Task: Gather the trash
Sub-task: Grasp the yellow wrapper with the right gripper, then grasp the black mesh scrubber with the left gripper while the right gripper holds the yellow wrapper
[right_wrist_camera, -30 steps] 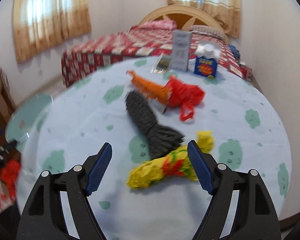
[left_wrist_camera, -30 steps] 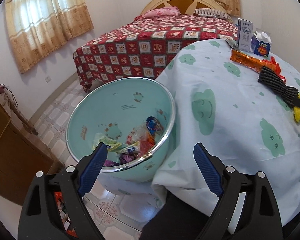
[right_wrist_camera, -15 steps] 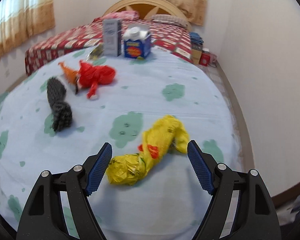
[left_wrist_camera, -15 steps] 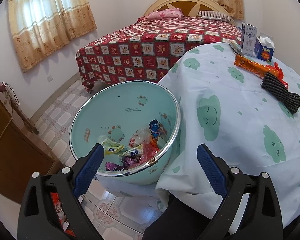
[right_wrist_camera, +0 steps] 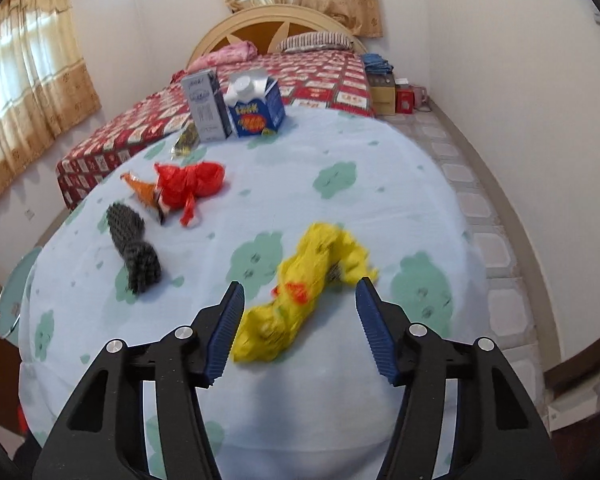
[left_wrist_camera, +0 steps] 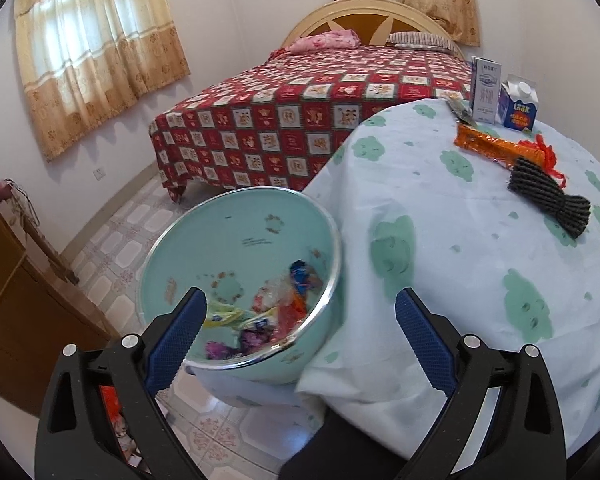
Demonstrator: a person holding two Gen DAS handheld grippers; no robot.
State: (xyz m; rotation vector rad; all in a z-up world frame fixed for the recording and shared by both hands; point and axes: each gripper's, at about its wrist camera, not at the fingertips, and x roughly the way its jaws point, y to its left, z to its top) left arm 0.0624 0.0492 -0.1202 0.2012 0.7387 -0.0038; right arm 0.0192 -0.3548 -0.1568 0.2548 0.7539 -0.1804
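We note the yellow bag (right_wrist_camera: 300,304) on the counter (right_wrist_camera: 380,208), between our right tongs (right_wrist_camera: 298,304), jaws wide, ungripped; left tongs (left_wrist_camera: 300,312) open, empty.

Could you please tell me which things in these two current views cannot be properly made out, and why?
- Yellow bag, right wrist view: motion blur smears its print; contact with the jaws unclear.
- Trash in the basin, left wrist view: blurred, partly behind the left gripper finger.
- Red item on the floor, left wrist view: mostly hidden by the gripper body.
- Carton lettering, right wrist view: too blurred.
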